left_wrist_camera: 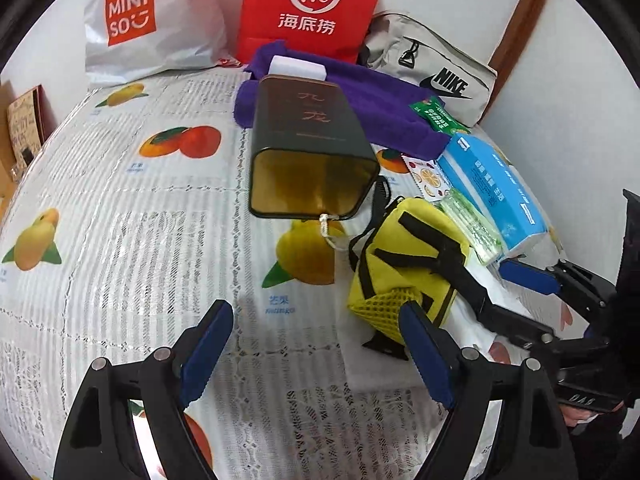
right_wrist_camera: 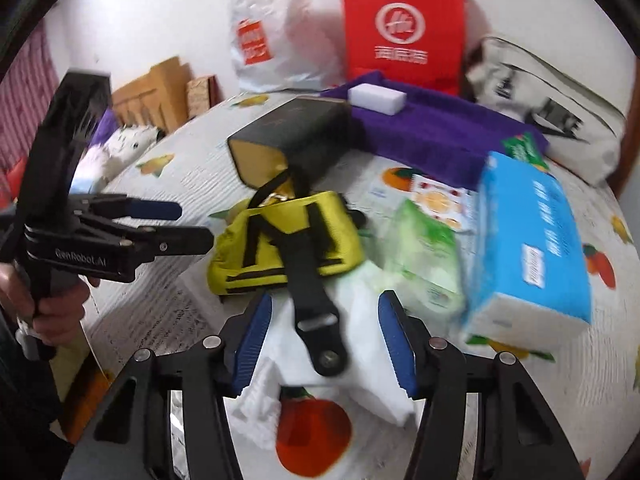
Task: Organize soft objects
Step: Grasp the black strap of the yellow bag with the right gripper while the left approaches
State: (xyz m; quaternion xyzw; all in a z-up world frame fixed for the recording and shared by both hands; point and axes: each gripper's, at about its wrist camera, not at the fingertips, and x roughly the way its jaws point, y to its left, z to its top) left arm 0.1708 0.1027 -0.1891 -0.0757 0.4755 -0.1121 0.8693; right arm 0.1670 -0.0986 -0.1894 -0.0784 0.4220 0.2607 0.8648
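Observation:
A yellow pouch with black straps [left_wrist_camera: 404, 264] lies on the fruit-print tablecloth; it also shows in the right wrist view [right_wrist_camera: 280, 236]. Its black strap end [right_wrist_camera: 320, 332] lies between my right gripper's open fingers. My right gripper [right_wrist_camera: 326, 344] is open and empty just in front of the pouch, over a white cloth [right_wrist_camera: 372, 372]. It also shows in the left wrist view [left_wrist_camera: 508, 288]. My left gripper [left_wrist_camera: 316, 352] is open and empty, left of the pouch; it appears in the right wrist view [right_wrist_camera: 192, 224]. A purple towel [left_wrist_camera: 360, 100] lies behind.
A dark tin [left_wrist_camera: 308, 152] lies on its side, open end toward me. A blue tissue pack [left_wrist_camera: 492, 192], green tissue packets [right_wrist_camera: 424, 256], a white sponge [right_wrist_camera: 376, 98], a Nike bag [left_wrist_camera: 436, 68], a red bag [left_wrist_camera: 312, 4] and a Miniso bag [left_wrist_camera: 148, 20] stand around.

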